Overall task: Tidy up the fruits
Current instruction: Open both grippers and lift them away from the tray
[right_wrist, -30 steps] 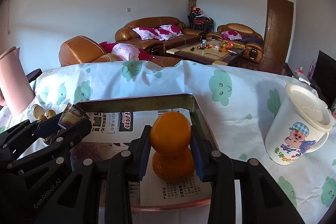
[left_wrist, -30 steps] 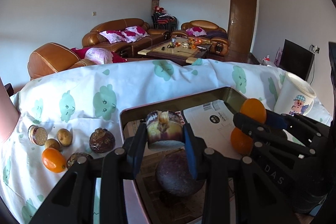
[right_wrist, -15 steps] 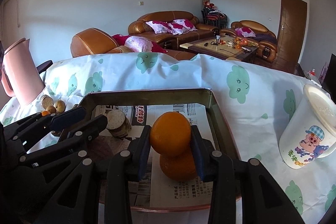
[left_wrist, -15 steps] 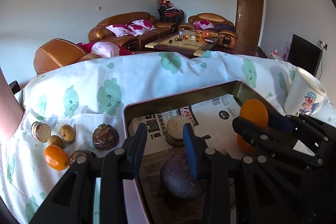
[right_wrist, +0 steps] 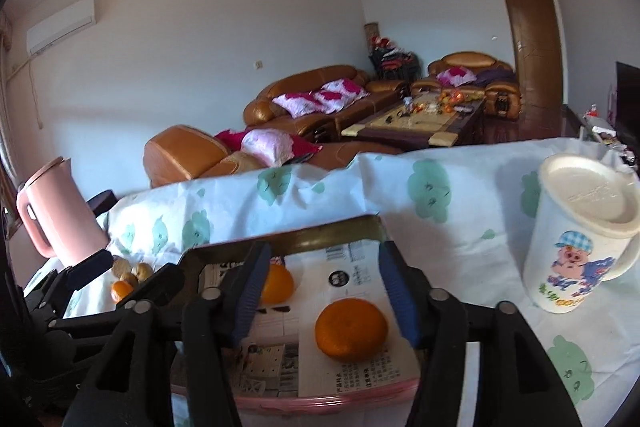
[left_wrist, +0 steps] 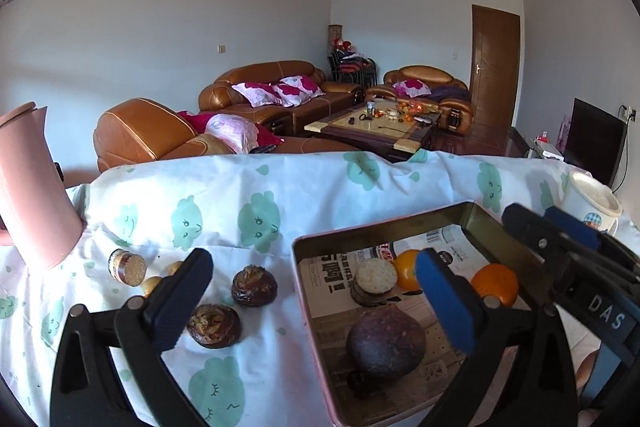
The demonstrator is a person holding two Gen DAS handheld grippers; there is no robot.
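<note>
A metal tray (left_wrist: pixel 384 227) lined with newspaper sits on the cloud-print tablecloth. In it lie a dark purple fruit (left_wrist: pixel 385 341), a round cut piece (left_wrist: pixel 374 283) and two oranges (left_wrist: pixel 495 285) (left_wrist: pixel 406 273). My left gripper (left_wrist: pixel 316 301) is open and empty, raised over the tray's left rim. My right gripper (right_wrist: pixel 322 293) is open and empty above the tray (right_wrist: pixel 288 239), with one orange (right_wrist: pixel 351 329) between its fingers below and another (right_wrist: pixel 276 283) farther back. Two brown fruits (left_wrist: pixel 254 285) (left_wrist: pixel 214 325) lie left of the tray.
A pink jug (left_wrist: pixel 28 187) stands at the far left, with a cork-topped piece (left_wrist: pixel 127 267) and small yellow fruits (left_wrist: pixel 152 285) near it. A white lidded mug with a pig picture (right_wrist: pixel 580 231) stands right of the tray. A small orange (right_wrist: pixel 121 289) lies left of the tray.
The left gripper let go of the round cut piece into the tray, opened wide and drew back left. The right gripper released its orange into the tray and opened.
</note>
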